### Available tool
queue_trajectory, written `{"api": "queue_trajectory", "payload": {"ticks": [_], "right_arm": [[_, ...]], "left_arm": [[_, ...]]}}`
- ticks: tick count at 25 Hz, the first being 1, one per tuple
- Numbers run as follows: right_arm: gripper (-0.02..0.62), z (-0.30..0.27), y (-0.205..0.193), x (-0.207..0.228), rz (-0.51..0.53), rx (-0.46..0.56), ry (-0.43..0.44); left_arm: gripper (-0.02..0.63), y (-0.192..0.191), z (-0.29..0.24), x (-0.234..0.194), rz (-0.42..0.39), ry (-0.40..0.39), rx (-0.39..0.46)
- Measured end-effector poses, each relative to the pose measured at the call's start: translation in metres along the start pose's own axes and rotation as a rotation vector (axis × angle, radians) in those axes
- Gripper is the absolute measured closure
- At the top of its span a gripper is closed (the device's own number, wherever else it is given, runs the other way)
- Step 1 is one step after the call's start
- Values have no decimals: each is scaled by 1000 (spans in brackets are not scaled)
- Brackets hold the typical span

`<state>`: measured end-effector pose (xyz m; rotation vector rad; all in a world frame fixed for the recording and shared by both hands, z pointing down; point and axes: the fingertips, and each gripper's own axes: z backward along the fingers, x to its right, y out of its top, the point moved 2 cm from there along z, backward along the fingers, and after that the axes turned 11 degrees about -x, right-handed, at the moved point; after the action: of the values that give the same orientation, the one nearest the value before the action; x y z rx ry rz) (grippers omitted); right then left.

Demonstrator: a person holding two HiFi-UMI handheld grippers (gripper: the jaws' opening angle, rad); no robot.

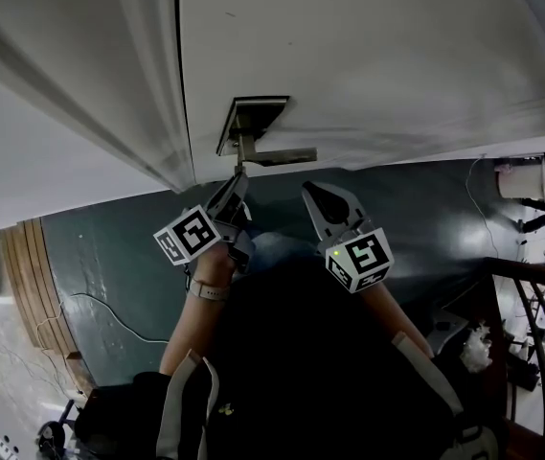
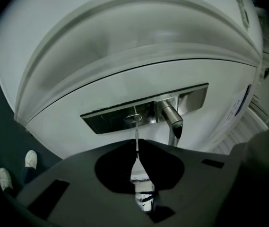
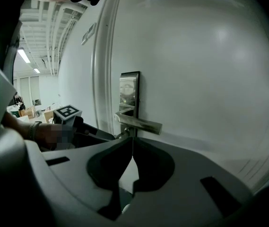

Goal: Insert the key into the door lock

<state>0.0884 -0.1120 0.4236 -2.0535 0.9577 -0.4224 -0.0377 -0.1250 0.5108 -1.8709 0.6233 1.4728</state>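
While my left hand-held gripper [image 1: 237,192] is raised to the white door [image 1: 377,46], its jaws are pinched shut on the key [image 2: 136,135]. The thin blade points straight out from the fingertips. Its tip meets the round keyhole [image 2: 133,118] in the metal lock plate [image 2: 107,118]; I cannot tell how far in it sits. The lever handle [image 2: 172,118] juts from the same plate, just beside the keyhole.

Right hand-held gripper [image 1: 315,195]: to the right of the left one, below the lever, near the door but apart from it. Jaws closed together, nothing between them. Its own view shows the plate upright close to the door's edge, the lever sticking out level across it, and my left hand-held gripper reaching in just under the lever. Dark floor [image 1: 109,257] below both.
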Motion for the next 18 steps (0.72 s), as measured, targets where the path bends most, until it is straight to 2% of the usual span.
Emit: {"api": "queue_trajectory", "payload": {"ticks": [8, 13, 18], "right_arm": [[578, 2, -1, 2, -6, 4, 2], [578, 4, -5, 6, -15, 4, 1], [578, 7, -8, 9, -23, 8, -3]], "left_arm": [[580, -1, 1, 1, 30, 18, 84], [580, -2, -1, 2, 66, 0, 147], [580, -1, -5, 2, 94, -27, 167]]}}
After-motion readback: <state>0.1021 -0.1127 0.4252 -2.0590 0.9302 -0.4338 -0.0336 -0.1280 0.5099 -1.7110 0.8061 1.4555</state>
